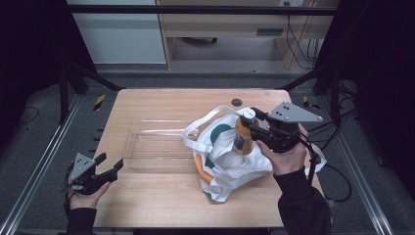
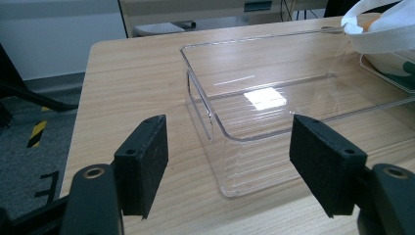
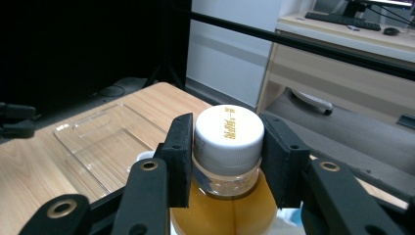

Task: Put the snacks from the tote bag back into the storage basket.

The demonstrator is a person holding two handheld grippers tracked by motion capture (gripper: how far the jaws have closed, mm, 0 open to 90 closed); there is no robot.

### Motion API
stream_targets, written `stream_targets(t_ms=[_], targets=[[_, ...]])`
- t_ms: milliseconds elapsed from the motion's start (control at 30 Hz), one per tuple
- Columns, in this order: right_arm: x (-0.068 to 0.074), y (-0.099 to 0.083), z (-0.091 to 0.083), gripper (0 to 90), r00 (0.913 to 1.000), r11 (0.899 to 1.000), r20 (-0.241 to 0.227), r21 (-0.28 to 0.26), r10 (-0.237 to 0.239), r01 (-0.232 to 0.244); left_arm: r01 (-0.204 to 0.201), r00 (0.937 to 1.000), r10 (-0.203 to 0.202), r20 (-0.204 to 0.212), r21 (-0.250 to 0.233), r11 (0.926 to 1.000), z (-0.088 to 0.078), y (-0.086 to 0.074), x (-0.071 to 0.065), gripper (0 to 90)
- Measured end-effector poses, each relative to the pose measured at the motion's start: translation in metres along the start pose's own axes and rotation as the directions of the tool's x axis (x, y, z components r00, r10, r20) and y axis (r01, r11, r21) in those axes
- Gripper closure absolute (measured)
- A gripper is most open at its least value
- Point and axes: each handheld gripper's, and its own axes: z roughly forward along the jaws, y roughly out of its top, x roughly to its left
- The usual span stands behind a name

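Jaws of your right gripper clamp the white cap of the orange-filled clear plastic bottle, holding it upright above the white cloth tote bag. Your left gripper rests open and empty near the table's front left edge, facing the clear plastic tray beside the bag.

There is 1 table. On it stands 1 clear plastic bin, and beside that lies 1 white cloth bag with green and orange print. There is 1 bottle of orange drink, topped by 1 white cap. 2 tongs are in use: the left tongs and the right tongs.
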Motion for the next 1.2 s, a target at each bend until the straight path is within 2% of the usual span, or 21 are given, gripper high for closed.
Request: stream_targets(t_ms=[333,567,933,1200], targets=[[0.016,0.023,0.016,59.2,0.9990,1.000,-0.040,-0.013,-0.021,0.021,0.004,1.0000,-0.004,-0.004,0.004,1.0000,0.000,0.000,0.001,30.7],[0.027,0.037,0.030,59.2,0.9979,1.000,-0.061,-0.024,-0.020,0.018,0.007,1.0000,-0.007,-0.006,0.004,1.0000,0.000,0.000,0.001,30.8],[0.050,0.059,0.060,59.2,0.9946,0.999,-0.101,-0.034,-0.024,0.021,0.016,0.9999,-0.016,-0.006,0.003,0.9999,0.000,0.000,0.001,30.8],[0.072,0.063,0.088,59.1,0.9901,0.999,-0.137,-0.032,-0.030,0.026,0.014,0.9999,-0.014,-0.008,0.001,0.9999,0.000,0.000,0.002,30.8]])
